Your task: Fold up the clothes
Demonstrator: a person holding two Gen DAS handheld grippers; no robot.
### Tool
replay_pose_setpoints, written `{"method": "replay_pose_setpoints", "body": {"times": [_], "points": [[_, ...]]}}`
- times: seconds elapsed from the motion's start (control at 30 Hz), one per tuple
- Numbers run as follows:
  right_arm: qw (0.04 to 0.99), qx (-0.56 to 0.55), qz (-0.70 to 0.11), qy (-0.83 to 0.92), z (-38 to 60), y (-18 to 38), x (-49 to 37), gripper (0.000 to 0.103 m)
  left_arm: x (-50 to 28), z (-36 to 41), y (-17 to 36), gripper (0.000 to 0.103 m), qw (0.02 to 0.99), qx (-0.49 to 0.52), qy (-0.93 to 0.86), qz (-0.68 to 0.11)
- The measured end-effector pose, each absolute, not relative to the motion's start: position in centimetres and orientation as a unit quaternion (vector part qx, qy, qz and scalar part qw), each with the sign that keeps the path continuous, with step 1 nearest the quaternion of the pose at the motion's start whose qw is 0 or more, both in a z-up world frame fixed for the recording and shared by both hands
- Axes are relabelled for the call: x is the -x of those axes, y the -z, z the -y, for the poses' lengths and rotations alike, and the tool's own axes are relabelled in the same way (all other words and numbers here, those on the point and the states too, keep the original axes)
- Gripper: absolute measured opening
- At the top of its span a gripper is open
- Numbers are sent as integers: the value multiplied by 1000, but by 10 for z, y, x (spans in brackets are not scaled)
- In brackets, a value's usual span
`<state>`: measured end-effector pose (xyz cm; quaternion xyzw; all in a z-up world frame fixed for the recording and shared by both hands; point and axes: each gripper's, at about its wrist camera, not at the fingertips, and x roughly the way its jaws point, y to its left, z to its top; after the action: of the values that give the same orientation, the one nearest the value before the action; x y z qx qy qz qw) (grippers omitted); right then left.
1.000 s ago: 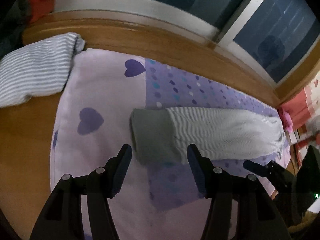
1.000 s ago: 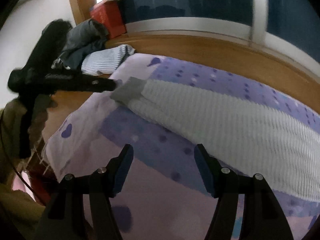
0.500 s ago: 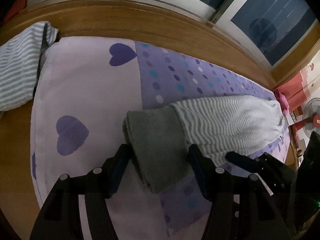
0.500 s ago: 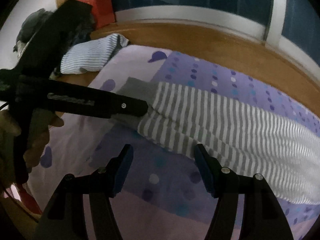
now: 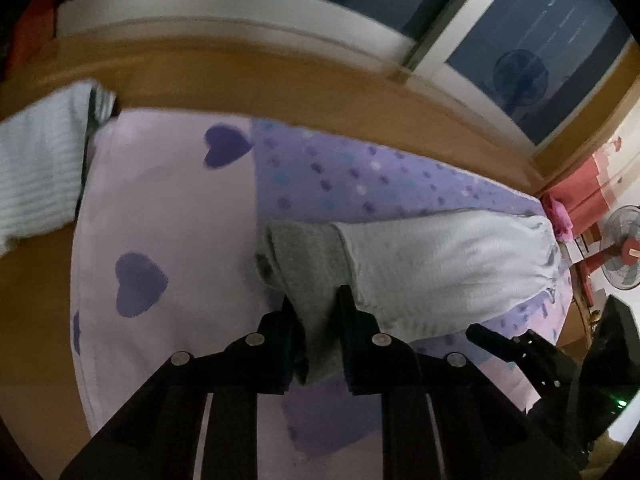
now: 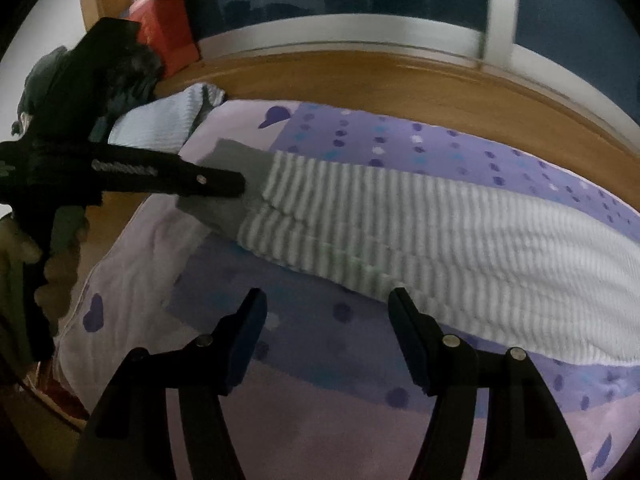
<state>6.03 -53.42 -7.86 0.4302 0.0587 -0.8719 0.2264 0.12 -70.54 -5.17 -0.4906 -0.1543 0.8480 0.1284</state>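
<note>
A striped grey-and-white garment (image 6: 400, 240), already laid as a long narrow band, is seen stretched from the centre left to the right edge of the right wrist view, on a purple bedspread (image 6: 328, 412) printed with hearts and dots. Its plain grey cuff end (image 5: 308, 256) is gripped by the left gripper (image 5: 316, 304), whose jaws are drawn narrow onto the fabric at the lower centre of the left wrist view. The right gripper (image 6: 326, 300) is held wide and empty, just short of the garment's near edge, low in its own frame. The cloth is judged soft, light and limp: it would sag and drape wherever it is not supported, and the ribbed knit should give the pads fair purchase. Thicker doubled places such as the cuff, or the long folded edge, are judged the surest spots to be taken hold of, with both ends carried together so that the layers are not dragged apart. One garment is counted on the spread; one further striped piece (image 5: 36, 164) is seen at the left edge, and dark clothing (image 6: 132, 80), its number not to be told, at the upper left. Two grippers are counted.
</note>
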Motion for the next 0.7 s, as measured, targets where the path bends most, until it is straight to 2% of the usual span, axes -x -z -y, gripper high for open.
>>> {"method": "replay_pose_setpoints", "body": {"times": [0.33,0.7], "points": [[193,-424,-6,885,473,72,-73,64,9,643,19,18,156,484,-854,105],[146,-422,5,895,414,70,-95,64,48,569,60,18,180,506,-836,107]]}}
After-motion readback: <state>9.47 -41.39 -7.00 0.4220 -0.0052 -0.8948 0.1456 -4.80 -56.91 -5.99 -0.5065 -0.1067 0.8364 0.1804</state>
